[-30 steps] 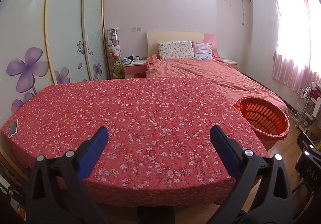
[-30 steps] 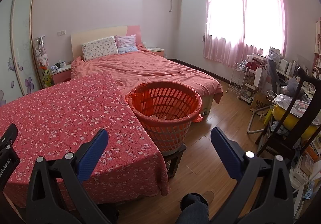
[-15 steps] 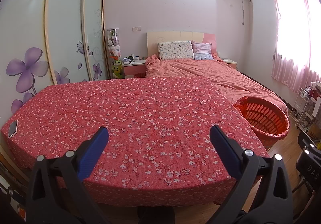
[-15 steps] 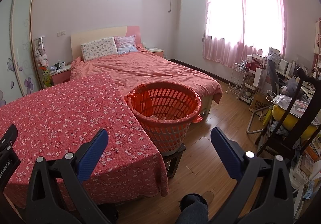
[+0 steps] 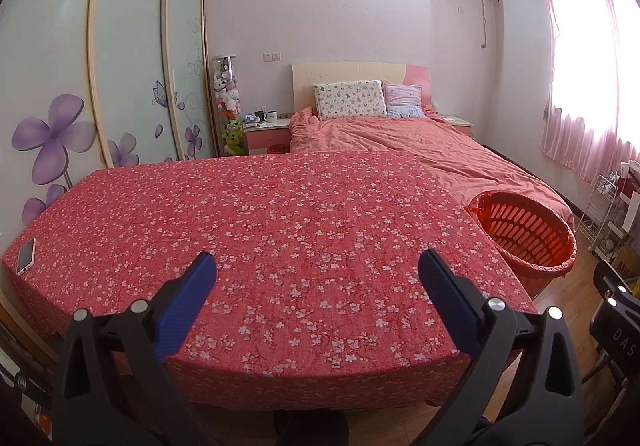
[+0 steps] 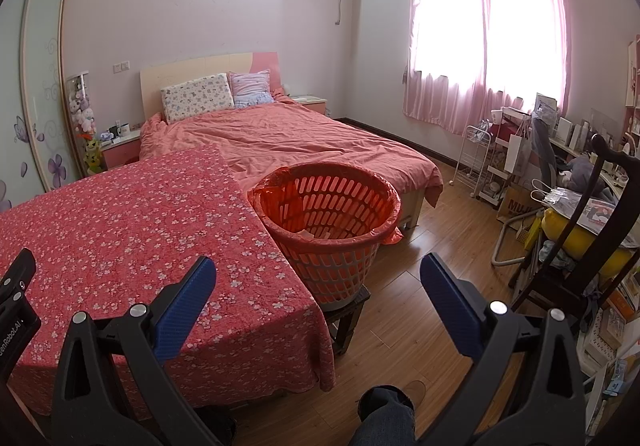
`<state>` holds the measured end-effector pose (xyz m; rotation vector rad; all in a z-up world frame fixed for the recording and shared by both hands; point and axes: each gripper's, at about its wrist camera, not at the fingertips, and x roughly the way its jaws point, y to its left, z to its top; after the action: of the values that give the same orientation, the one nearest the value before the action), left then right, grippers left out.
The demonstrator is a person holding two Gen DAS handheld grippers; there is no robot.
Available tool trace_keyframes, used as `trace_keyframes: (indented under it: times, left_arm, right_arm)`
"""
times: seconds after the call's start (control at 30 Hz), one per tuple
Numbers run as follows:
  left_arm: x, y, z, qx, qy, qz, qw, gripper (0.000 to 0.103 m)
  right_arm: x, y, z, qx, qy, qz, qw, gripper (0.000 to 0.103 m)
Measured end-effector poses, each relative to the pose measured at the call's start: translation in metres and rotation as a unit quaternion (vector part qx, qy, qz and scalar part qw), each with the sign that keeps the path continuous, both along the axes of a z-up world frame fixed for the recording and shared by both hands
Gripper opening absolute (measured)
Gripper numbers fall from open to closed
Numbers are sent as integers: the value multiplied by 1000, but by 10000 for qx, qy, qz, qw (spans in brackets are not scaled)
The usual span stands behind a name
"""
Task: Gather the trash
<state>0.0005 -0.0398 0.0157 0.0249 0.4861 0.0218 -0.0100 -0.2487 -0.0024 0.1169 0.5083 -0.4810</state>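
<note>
An orange slatted basket (image 6: 326, 218) lined with a red bag stands on a low dark stool beside the table with the red floral cloth (image 6: 120, 218); pale scraps lie at its bottom. It also shows in the left wrist view (image 5: 524, 234) at the right. My left gripper (image 5: 316, 278) is open and empty over the near part of the table (image 5: 260, 230). My right gripper (image 6: 318, 278) is open and empty, in front of the basket and above the floor. No loose trash shows on the cloth.
A white phone (image 5: 26, 256) lies at the table's left corner. A bed with a salmon quilt (image 6: 296, 138) lies behind. A dark wooden chair (image 6: 588, 246), a white cart (image 6: 476, 162) and cluttered shelves stand at the right. A sliding wardrobe (image 5: 100, 86) lines the left wall.
Almost nothing has moved; the right wrist view has shifted very slightly. Both grippers stay open.
</note>
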Motion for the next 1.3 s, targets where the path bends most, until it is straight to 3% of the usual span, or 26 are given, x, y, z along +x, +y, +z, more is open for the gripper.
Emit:
trace_keyframes:
  times: [1.3]
  left_arm:
    - [0,-2,-6,5,45,-8,10000,99]
  right_arm:
    - [1,0,1,6,6,2,10000,101]
